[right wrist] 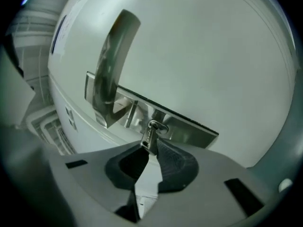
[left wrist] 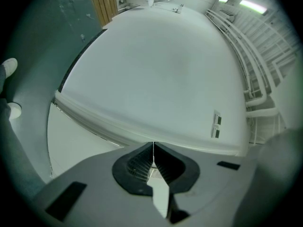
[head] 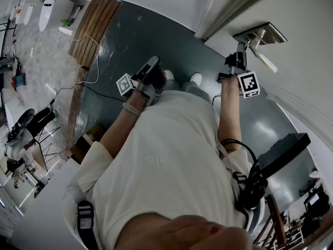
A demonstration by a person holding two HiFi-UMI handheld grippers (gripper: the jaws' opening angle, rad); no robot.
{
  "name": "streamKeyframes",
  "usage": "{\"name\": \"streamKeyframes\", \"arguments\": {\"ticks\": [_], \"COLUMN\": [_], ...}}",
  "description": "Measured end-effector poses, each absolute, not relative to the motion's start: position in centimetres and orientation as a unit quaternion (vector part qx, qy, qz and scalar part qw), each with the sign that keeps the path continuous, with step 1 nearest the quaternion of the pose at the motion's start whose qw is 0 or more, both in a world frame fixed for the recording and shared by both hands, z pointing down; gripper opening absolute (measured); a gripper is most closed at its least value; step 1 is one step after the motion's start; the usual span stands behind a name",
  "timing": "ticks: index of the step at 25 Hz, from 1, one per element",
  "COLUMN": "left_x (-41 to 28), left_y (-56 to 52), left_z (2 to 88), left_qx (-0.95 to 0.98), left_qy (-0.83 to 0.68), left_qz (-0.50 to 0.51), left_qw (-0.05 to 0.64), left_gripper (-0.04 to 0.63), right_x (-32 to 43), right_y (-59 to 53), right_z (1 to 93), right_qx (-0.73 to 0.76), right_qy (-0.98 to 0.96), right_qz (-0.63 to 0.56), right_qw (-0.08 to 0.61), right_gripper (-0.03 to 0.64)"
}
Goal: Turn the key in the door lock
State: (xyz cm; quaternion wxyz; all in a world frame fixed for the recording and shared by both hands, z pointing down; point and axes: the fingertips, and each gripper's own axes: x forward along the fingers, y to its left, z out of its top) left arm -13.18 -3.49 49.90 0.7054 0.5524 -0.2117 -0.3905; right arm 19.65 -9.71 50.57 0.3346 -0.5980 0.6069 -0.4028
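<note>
Two grippers at a white door, one on the key

Dark grey-green floor [head: 135, 40] runs beneath the person, bordered at the far side by a strip of wooden boards [head: 93, 27], with pale stone-patterned flooring beyond it. A white door [right wrist: 203, 56] fills the right gripper view. It carries a metal lock plate [right wrist: 189, 129] with a lever handle [right wrist: 110, 65] mounted on it.

The key [right wrist: 150, 137] stands in the lock on that plate, just beside the handle's base. The right gripper [right wrist: 150, 148] is up against it, with its fingers pinching the key's head at their tips. The left gripper [left wrist: 153, 148] is held well apart from the lock and faces a bare white wall [left wrist: 156, 70]. Its fingers are pressed together with nothing between them.

The key's blade is hidden inside the lock. From the head view the key is too small to make out, and the person's pale shirt [head: 171, 155] covers much of the floor. Clutter along that view's left edge is too small and warped to identify.
</note>
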Motion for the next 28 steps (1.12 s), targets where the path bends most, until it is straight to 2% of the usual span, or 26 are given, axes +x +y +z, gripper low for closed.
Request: {"name": "streamKeyframes", "arguments": {"ticks": [15,17,23,28], "left_x": [-13.3,-13.3,-13.3,-13.0], "left_y": [-3.5,-3.5,-3.5,-3.7], "left_z": [50.1,50.2,50.1,50.5], "left_qx": [0.551,0.551,0.551,0.55], "left_qy": [-0.212,-0.212,-0.215,-0.213], "left_qz": [-0.388,-0.386,-0.386,-0.384], "left_qw": [0.708,0.708,0.708,0.71], "left_gripper": [0.009,0.009,0.009,0.009], "right_x": [19.1,18.7,17.7,17.1], "right_y": [-9.4,-9.6,-9.6,-8.9], "right_z": [51.1,51.0,52.3,52.7], "right_qx": [-0.373,-0.325,-0.335,-0.355], "right_qy": [0.465,0.451,0.463,0.513], "right_qz": [-0.549,-0.556,-0.567,-0.566], "right_qw": [0.587,0.618,0.593,0.539], "right_gripper": [0.063,0.033,0.018,0.02]}}
